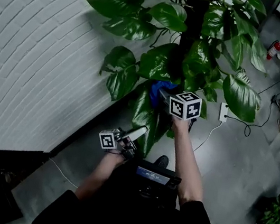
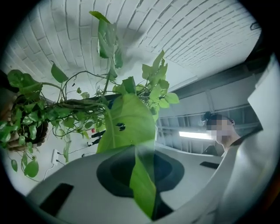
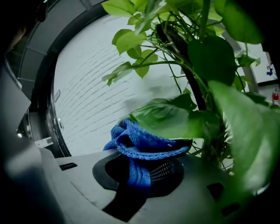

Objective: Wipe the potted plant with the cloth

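- A long green leaf (image 2: 127, 127) of the large-leaved green potted plant (image 1: 170, 15) is pinched between the nearly closed jaws of the left tool (image 2: 144, 175).
- A crumpled blue knitted cloth (image 3: 140, 146) is clamped in the right tool (image 3: 144, 173) and laid against a broad leaf (image 3: 168, 118), beside the dark stem (image 1: 196, 11).
- The plant is seen before a white brick wall (image 1: 35, 36).

Qty: big plant (image 1: 162, 62) x1; small plant (image 1: 277, 211) x1, lower rt; cloth (image 1: 160, 89) x1; extinguisher (image 1: 275, 49) x1, upper rt; left gripper (image 1: 140, 132), right gripper (image 1: 167, 98): 2 total.
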`<state>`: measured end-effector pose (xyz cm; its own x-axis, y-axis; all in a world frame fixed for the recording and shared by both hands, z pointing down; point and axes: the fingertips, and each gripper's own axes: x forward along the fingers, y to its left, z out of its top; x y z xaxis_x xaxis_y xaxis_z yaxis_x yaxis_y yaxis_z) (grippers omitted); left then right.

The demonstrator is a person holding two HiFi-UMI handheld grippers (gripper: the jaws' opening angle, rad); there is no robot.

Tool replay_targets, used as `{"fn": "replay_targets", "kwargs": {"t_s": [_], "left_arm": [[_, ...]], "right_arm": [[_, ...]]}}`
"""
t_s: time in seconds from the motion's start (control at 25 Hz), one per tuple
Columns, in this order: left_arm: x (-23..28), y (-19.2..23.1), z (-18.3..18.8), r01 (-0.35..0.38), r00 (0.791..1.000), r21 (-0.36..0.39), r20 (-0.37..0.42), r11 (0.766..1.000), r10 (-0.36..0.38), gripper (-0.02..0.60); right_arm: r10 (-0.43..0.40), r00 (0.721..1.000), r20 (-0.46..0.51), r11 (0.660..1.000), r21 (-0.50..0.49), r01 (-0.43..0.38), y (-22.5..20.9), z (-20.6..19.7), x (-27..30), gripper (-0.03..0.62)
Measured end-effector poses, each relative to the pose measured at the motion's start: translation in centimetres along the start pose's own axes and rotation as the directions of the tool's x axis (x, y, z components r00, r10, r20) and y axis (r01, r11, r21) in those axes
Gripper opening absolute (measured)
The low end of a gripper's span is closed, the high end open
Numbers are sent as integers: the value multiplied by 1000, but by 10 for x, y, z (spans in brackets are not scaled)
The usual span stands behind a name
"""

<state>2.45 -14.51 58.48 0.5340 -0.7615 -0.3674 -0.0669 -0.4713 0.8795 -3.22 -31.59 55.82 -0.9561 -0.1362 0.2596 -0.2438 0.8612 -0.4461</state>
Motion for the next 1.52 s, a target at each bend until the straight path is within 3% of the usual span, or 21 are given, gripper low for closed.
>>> {"fn": "replay_targets", "kwargs": {"t_s": [0.2,0.48,1.0,1.2,1.32,1.52], "left_arm": [[-1,-3,5,43,997,-58,59,997,-40,59],[1,-8,18,85,988,-85,140,993,-72,107],[7,-12,19,118,960,-111,266,987,-84,130],[6,-8,14,84,951,-116,305,990,-45,151],[6,-6,10,45,957,-90,289,995,-17,173],[3,1,-3,-86,980,27,181,996,80,243]], "right_arm": [[126,992,17,989,71,-127,25,-17,-21,109],[318,947,39,938,129,-320,84,-59,-61,109],[448,894,-7,890,101,-445,142,-116,-109,109],[524,849,-68,850,112,-515,169,-150,-126,109],[552,827,-106,833,112,-542,178,-169,-135,108],[539,842,-8,835,134,-533,158,-154,-165,109]]}}
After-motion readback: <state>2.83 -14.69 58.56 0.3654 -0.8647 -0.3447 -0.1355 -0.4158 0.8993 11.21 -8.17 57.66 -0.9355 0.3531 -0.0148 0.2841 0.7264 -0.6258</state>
